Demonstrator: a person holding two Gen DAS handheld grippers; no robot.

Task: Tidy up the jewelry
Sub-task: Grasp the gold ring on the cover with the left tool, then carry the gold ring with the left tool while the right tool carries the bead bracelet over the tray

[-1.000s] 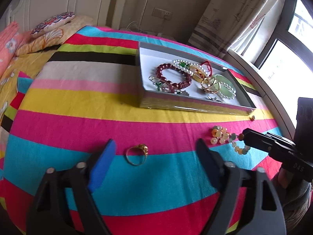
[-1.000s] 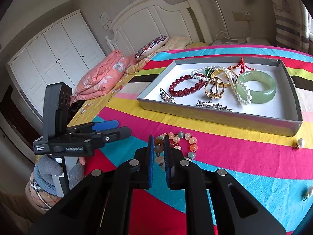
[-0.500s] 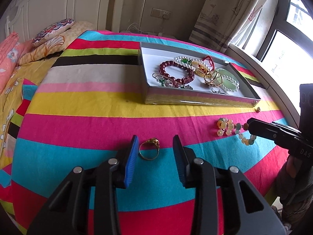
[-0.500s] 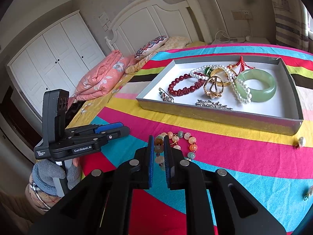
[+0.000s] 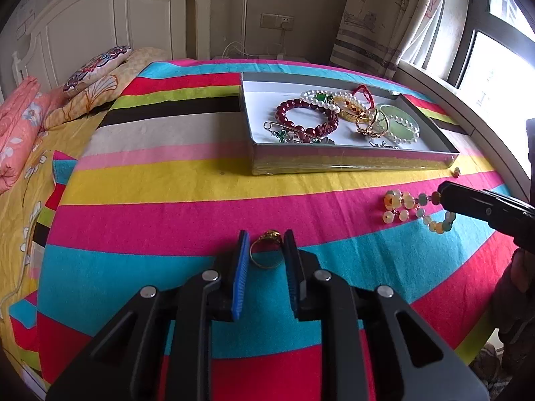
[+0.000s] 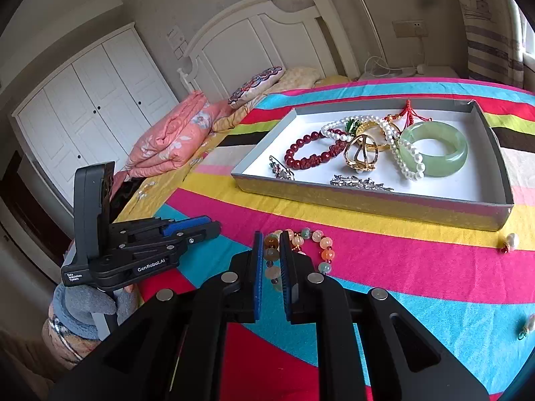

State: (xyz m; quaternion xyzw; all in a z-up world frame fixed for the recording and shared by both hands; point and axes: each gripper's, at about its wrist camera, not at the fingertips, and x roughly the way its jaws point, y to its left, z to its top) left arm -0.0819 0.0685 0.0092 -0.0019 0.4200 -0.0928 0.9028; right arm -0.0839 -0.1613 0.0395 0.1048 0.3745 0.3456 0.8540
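A gold ring (image 5: 266, 249) lies on the striped bedspread, and my left gripper (image 5: 265, 238) is closed on it, one blue-padded finger on each side. My right gripper (image 6: 269, 238) is shut on a pastel bead bracelet (image 6: 312, 244) that rests on the spread; it also shows in the left wrist view (image 5: 406, 205). The grey jewelry tray (image 5: 334, 163) sits farther back, holding a red bead bracelet (image 5: 306, 118), pearl strands, gold rings and a green jade bangle (image 6: 434, 150). The left gripper shows from the side in the right wrist view (image 6: 214, 227).
Small loose earrings lie near the tray's corner (image 6: 510, 242) and at the right edge of the bed (image 6: 526, 327). Pillows (image 5: 97, 67) and a folded pink quilt (image 6: 170, 137) lie at the head of the bed. A window sill (image 5: 468, 107) runs along the right.
My left gripper has moved forward and its wide-open fingers have narrowed around the gold ring. My right gripper has stayed shut on the bead bracelet, almost still.
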